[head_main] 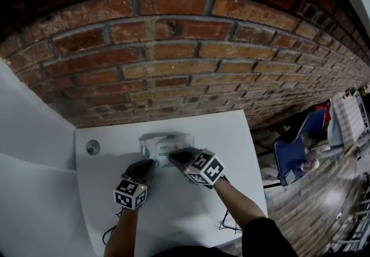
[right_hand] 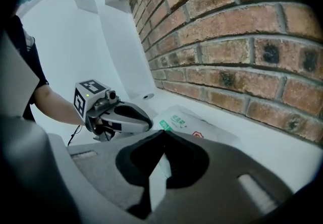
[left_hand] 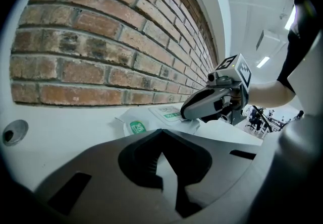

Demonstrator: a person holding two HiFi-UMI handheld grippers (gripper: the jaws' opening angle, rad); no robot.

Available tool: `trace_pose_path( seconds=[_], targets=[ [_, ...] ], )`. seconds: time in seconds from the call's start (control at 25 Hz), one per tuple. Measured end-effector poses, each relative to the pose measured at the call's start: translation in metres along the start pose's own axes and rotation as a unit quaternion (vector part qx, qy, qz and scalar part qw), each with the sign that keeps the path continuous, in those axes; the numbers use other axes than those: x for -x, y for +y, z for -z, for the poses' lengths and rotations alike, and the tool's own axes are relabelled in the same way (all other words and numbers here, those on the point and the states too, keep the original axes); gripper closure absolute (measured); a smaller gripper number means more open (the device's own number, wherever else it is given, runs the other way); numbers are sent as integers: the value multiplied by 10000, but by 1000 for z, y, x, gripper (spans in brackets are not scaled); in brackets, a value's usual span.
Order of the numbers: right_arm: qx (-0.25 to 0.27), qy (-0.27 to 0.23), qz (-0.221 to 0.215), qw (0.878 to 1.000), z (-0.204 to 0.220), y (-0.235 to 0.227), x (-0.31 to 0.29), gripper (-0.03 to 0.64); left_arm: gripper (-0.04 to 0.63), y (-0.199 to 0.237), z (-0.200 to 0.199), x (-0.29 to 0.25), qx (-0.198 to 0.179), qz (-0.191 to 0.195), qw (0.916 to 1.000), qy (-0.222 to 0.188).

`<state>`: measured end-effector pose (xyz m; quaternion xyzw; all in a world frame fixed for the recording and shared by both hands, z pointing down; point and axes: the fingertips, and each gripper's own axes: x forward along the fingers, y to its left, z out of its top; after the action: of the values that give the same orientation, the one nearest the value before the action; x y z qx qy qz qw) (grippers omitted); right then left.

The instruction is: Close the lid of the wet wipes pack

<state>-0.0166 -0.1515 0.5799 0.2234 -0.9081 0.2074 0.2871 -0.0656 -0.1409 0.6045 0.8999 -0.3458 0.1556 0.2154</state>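
Note:
The wet wipes pack (head_main: 162, 146) is a white soft pack with green print, lying flat on the white table (head_main: 231, 134) close to the brick wall. Its lid label (left_hand: 169, 112) looks flat on top of the pack. My left gripper (head_main: 151, 164) is shut with nothing in it, its tip just short of the pack's near left corner (left_hand: 135, 127). My right gripper (head_main: 174, 155), also shut and holding nothing, rests at the pack's near right edge (right_hand: 194, 128). Each gripper view shows the other gripper: the right gripper (left_hand: 187, 112) and the left gripper (right_hand: 147, 124).
A brick wall (head_main: 173, 47) runs behind the table. A round cable hole (head_main: 93, 147) sits in the table's far left corner. A white partition (head_main: 29, 134) stands at the left. A blue chair (head_main: 295, 149) and clutter are on the floor at right.

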Motion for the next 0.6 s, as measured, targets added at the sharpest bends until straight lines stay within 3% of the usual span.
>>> trace_pose_path(
  seconds=[0.32,0.6],
  targets=[
    [256,405,494,9976,10,-3,-10,618,595,0,0,-1,-51,27,10000,11],
    [67,331,648,9973,13,-5,-13,618,595,0,0,-1,-140,33,9999,50]
  ],
)
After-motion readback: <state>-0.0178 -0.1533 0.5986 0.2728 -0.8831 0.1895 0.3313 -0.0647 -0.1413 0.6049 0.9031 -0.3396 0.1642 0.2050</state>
